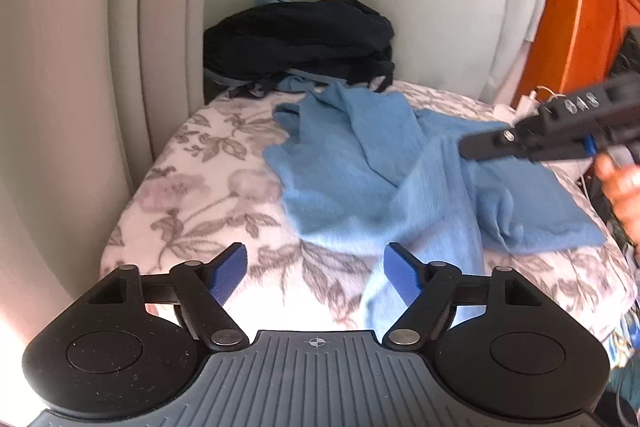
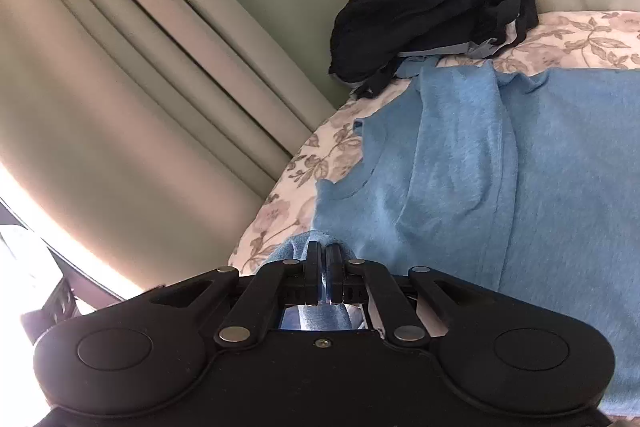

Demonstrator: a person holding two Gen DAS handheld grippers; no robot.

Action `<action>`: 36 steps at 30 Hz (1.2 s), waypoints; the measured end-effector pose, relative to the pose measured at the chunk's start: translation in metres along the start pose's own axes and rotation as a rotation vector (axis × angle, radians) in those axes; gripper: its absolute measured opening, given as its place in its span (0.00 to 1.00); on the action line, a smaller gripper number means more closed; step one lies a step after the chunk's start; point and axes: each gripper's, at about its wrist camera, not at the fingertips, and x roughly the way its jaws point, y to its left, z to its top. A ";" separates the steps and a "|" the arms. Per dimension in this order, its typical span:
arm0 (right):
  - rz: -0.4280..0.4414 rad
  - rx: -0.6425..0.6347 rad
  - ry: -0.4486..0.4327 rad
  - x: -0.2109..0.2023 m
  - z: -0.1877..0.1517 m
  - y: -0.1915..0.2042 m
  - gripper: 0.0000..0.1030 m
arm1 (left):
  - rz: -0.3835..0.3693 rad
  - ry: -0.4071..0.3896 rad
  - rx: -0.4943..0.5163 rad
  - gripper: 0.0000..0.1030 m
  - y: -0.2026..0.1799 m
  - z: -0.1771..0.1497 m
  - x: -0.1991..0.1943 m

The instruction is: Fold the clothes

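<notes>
Pinched in my right gripper (image 2: 323, 259), the blue shirt (image 1: 384, 167) sprawls rumpled across the floral bed (image 1: 192, 187); my left gripper (image 1: 316, 271) hangs spread, so pulling one-sided risks bunching or slipping.

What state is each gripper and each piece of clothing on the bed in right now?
Left gripper: open, empty, above the floral bedcover.
Right gripper: shut on the light blue knit garment.
Light blue knit garment: spread out, rumpled, unfolded.
Black clothes pile: heaped, unfolded, at the bed's far edge.
</notes>
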 end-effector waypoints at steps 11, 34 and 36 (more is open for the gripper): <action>-0.009 0.006 -0.001 0.001 0.005 0.000 0.04 | -0.115 0.071 0.028 0.49 -0.015 -0.013 0.028; -0.042 0.005 0.015 -0.003 -0.001 -0.007 0.12 | -0.384 0.003 -0.145 0.01 -0.001 0.008 0.010; -0.056 -0.031 0.017 -0.011 -0.006 -0.003 0.16 | -0.401 -0.007 -0.161 0.01 -0.001 0.014 0.007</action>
